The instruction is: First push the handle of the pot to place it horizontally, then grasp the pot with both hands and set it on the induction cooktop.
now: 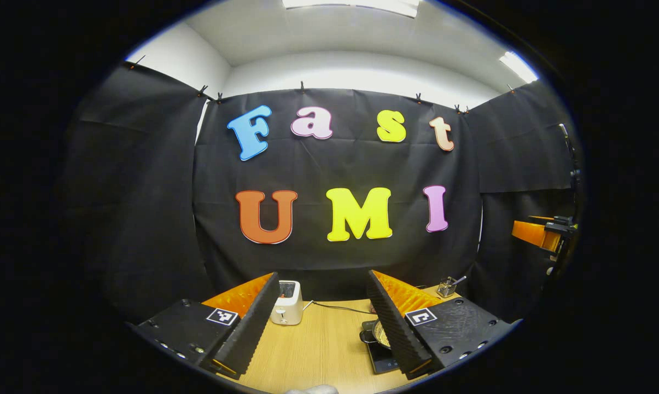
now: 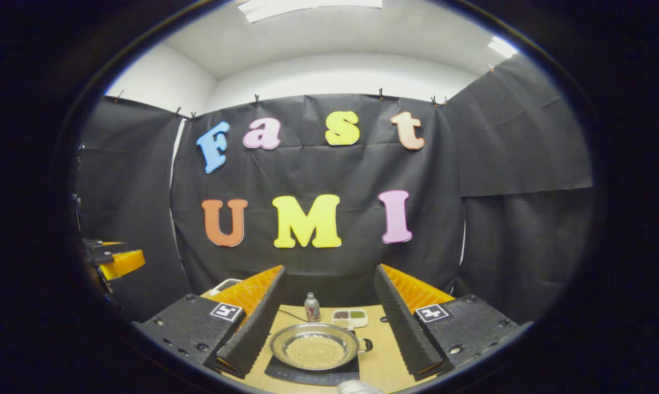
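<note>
In the right gripper view, the right gripper (image 2: 329,350) hangs above the wooden table (image 2: 381,366) with its two fingers spread wide and nothing between them. Straight ahead, framed in the gap between the fingers, the pot (image 2: 314,346) sits on the dark induction cooktop (image 2: 307,373); it is a shallow metal pan filled with small pale round grains, and a short dark handle sticks out on the side toward the right finger, lying level with the rim. Beyond the pot, farther from the gripper, stand a small bottle (image 2: 311,307) and, just beside it, a white divided tray (image 2: 350,317) holding dark and green bits. Off to the far left edge the other gripper's body shows. In the left gripper view, the left gripper (image 1: 326,350) is likewise held wide, gripping nothing, over a bare stretch of the table (image 1: 318,350). The pot (image 1: 381,334) and the cooktop (image 1: 381,355) lie close against the inner side of its right finger, partly hidden by that finger. Ahead and near its left finger stands a white toaster (image 1: 287,302), with a thin cord (image 1: 334,308) running across the table from it. Past the right finger, farther back, a small wire holder (image 1: 447,286) with a utensil stands at the table's far corner.
</note>
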Motion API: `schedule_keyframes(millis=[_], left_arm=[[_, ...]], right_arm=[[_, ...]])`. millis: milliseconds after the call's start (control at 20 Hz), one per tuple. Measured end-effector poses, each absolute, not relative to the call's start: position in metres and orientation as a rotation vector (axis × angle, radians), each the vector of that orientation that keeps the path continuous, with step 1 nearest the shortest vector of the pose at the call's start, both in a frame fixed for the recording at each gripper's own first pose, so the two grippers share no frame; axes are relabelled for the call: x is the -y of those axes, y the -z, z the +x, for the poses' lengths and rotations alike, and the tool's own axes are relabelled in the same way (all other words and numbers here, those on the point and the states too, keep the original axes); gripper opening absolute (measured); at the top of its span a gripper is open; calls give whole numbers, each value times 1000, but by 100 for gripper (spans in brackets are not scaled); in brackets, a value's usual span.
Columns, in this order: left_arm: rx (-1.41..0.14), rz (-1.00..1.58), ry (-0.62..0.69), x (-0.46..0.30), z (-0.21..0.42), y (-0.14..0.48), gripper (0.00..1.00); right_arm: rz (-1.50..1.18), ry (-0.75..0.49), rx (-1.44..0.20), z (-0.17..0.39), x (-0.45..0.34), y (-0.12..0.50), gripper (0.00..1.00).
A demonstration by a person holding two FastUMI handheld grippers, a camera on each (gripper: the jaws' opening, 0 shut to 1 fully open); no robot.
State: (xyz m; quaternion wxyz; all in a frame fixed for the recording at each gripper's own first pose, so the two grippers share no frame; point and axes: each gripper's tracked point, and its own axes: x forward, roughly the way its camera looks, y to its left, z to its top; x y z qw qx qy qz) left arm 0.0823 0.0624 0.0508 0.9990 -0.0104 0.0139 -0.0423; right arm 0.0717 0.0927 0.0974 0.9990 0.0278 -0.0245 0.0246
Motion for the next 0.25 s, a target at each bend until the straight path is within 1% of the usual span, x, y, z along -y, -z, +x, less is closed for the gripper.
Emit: schedule_keyframes(millis=[250], left_arm=[[-21,-8,81,-59,85,-58,95]], right_arm=[[46,-38,67,66,-87,-105,100]])
